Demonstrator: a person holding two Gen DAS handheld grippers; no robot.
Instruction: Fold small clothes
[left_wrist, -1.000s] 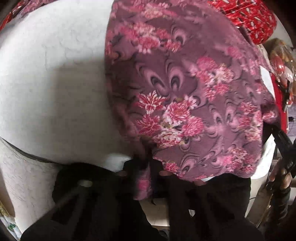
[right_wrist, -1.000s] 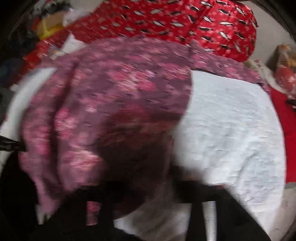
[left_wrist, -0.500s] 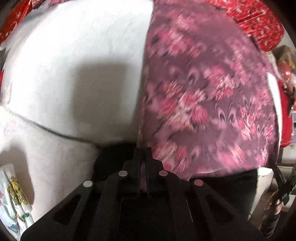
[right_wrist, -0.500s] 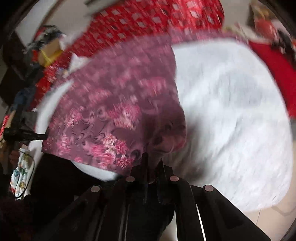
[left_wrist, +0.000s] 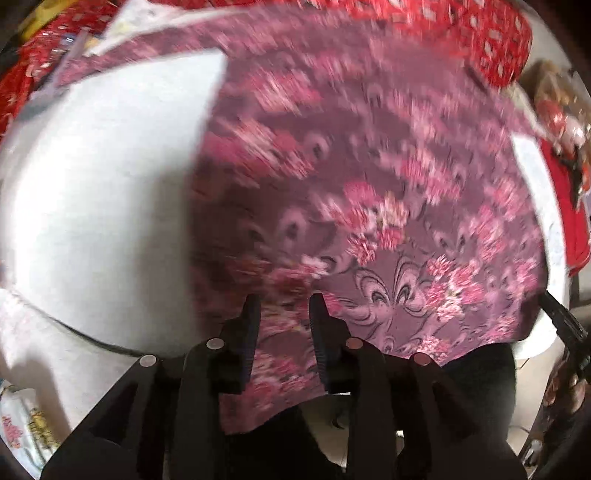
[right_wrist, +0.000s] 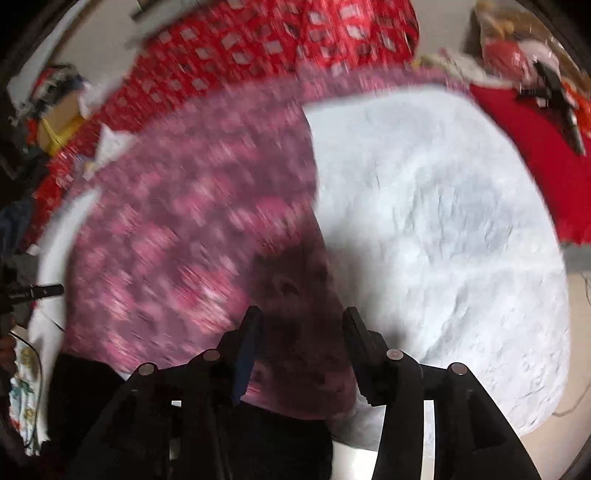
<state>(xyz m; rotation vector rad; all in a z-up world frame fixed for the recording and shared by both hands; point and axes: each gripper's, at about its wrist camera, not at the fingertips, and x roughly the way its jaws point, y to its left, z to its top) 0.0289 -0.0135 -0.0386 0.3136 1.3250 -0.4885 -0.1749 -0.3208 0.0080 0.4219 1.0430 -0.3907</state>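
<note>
Currently, at the far left of the left wrist view, a white padded surface (left_wrist: 103, 192) lies bare, with a printed cloth (left_wrist: 26, 435) hanging low beside its near edge. To the right of that bare area, the floral purple garment (left_wrist: 369, 192) is spread flat across the surface, reaching from the far edge to the near edge, where its hem hangs over slightly. My left gripper (left_wrist: 284, 306) points steeply down at that near hem. Its jaws are opening; a strip of the garment lies between them, and the pads do not appear to press on it. Behind the garment, a red patterned blanket (left_wrist: 491, 40) covers the far side.

In the right wrist view, my left gripper's tip shows at the left border. The garment (right_wrist: 177, 229) occupies the left half of the surface, heavily blurred. Its right edge runs down the middle of the frame to my right gripper (right_wrist: 301, 321). The jaws of this gripper are also opening; a shaded fold of the garment sits between them without visible pad contact. Right of the gripper, the white surface (right_wrist: 443, 229) is uncovered. Further right, a red cloth (right_wrist: 535, 158) lies beyond the surface edge, with a dark object on it that I cannot identify.
</note>
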